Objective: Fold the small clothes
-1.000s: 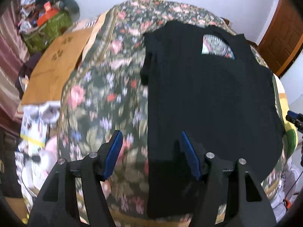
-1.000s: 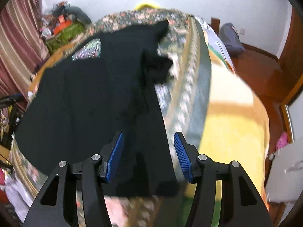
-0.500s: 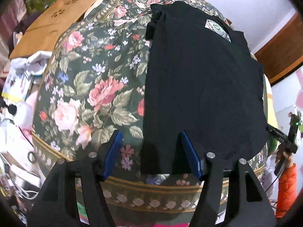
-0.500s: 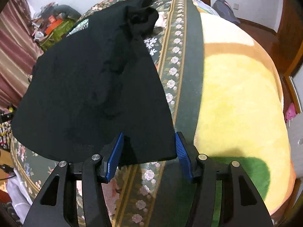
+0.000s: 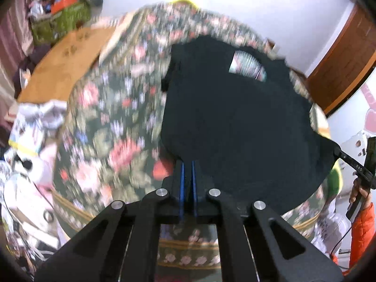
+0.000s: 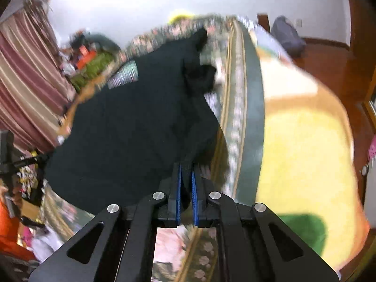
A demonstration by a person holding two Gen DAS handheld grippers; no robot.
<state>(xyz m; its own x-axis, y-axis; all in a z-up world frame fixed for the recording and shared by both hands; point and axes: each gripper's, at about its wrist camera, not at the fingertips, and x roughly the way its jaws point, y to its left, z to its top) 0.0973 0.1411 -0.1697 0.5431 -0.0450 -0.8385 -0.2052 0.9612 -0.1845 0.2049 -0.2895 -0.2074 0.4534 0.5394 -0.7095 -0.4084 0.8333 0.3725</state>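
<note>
Black shirt (image 5: pixel 235 122) on floral bedspread (image 5: pixel 112 122), hem corners pinched by left claw (image 5: pixel 187 166), right claw (image 6: pixel 185 171)

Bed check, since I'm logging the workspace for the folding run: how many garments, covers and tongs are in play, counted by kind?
Black shirt: 1
Flowered bedspread: 1
Yellow blanket: 1
Tongs: 2, the left tongs and the right tongs, each shut on the shirt's near hem
Total: 5
</note>
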